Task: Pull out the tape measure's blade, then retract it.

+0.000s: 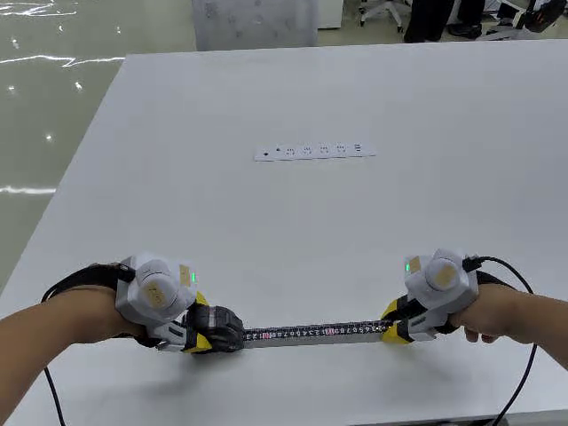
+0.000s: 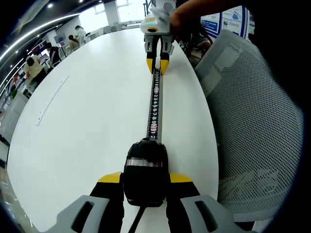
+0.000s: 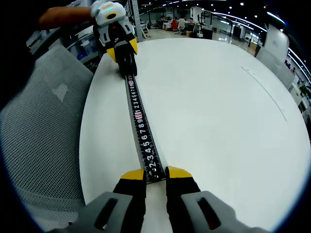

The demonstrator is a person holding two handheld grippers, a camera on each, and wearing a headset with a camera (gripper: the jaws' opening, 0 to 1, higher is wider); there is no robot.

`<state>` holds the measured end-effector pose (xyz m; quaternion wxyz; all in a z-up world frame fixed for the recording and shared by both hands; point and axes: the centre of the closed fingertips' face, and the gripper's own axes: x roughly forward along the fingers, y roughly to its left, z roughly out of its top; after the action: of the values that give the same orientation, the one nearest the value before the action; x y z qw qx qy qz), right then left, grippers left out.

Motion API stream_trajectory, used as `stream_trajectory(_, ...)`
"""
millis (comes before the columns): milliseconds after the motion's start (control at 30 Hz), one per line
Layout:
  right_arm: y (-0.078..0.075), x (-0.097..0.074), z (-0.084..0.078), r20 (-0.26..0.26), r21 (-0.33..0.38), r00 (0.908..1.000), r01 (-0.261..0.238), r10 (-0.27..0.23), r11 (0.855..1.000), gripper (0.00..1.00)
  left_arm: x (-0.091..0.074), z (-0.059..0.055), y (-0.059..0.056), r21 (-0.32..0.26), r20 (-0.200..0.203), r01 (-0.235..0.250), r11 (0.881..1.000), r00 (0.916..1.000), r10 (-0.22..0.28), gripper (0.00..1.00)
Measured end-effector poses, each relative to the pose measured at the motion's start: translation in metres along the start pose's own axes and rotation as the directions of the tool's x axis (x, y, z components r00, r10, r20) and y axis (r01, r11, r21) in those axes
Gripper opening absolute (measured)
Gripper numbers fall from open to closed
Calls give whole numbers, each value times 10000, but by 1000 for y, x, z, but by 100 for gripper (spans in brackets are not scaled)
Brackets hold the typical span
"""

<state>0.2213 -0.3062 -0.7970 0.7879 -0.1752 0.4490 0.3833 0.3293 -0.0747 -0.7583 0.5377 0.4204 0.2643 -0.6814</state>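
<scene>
Head view: low in the frame, our left gripper (image 1: 200, 335) clamps the black plastic tape measure case (image 1: 225, 327); our right gripper (image 1: 395, 331) pinches the grey numbered steel blade (image 1: 315, 333), which lies stretched along the white table (image 1: 311, 231).
Left gripper view: case at bottom centre, blade running to the top.
Right gripper view: blade tip nipped at lower centre.
Next step: we'd keep the blade straight and feed it back slowly.

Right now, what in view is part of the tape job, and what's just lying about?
Job: tape measure case, held by left gripper; blade, pulled out, tip in right gripper.
Idle: socket strip on the table; mesh chair.
</scene>
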Motion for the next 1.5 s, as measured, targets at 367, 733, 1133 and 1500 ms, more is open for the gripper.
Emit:
stream_trajectory(367, -1, 0, 0, 6, 57, 10000, -29, 29, 10000, 13, 0, 0, 0, -26, 1, -30, 10000, 10000, 30, 30)
stream_trajectory(733, 0, 1, 1, -270, -53, 9995, -158, 156, 9999, 14, 0, 0, 0, -88, 41, -54, 9999, 10000, 54, 30)
stream_trajectory(1133, 2, 3, 3, -754, 22, 9971, 9, -7, 10000, 15, 1, 2, 1, 127, -267, -112, 9999, 9996, 116, 31)
stream_trajectory(1500, 4, -5, 8, 583, 833, 9911, 1148, -1199, 9899, 32, -22, -3, 18, -3085, 413, -1190, 9437, 9895, 1382, 47)
